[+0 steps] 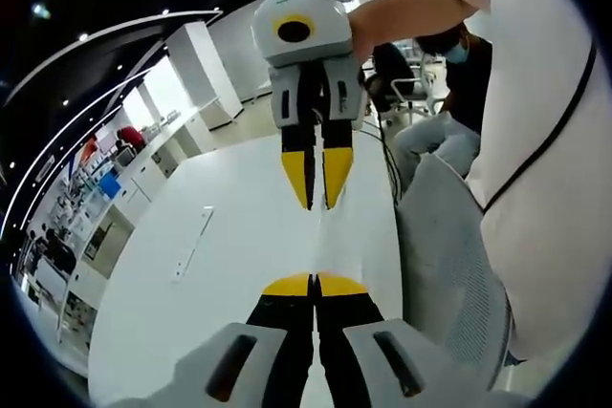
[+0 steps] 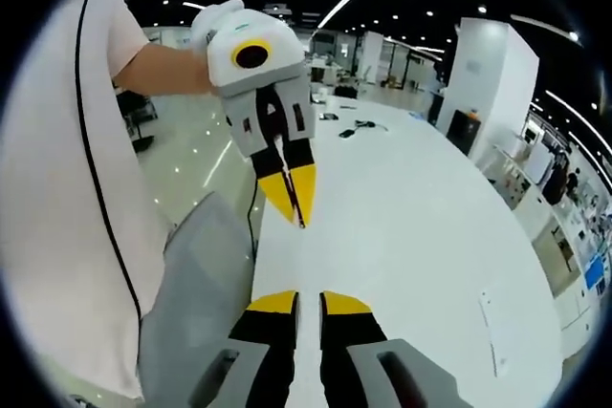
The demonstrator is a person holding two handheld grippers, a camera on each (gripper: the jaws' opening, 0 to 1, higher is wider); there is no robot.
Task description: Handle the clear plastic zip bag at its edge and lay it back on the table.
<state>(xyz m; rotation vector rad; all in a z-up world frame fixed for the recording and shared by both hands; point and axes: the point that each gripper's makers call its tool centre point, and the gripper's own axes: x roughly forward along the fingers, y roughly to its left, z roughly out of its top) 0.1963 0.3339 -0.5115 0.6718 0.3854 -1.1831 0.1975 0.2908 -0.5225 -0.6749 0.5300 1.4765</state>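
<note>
Both grippers hang tip to tip over a long white table [image 1: 239,265]. My left gripper [image 1: 314,284] has its yellow tips pressed together, shut; in the right gripper view it points down [image 2: 298,217]. A faint thin line, the clear zip bag [image 1: 315,241] seen edge-on, runs from those tips up to my right gripper [image 1: 317,205]. The bag is nearly invisible against the table. In the right gripper view, my right gripper [image 2: 309,301] shows a narrow gap between its jaws. I cannot tell whether the bag's edge sits in that gap.
A grey mesh chair [image 1: 449,265] stands at the table's near edge beside the person in a white shirt [image 2: 67,188]. A flat pale strip [image 1: 191,241] lies on the table to one side. Cables [image 2: 359,126] lie at the far end, where another person [image 1: 449,74] sits.
</note>
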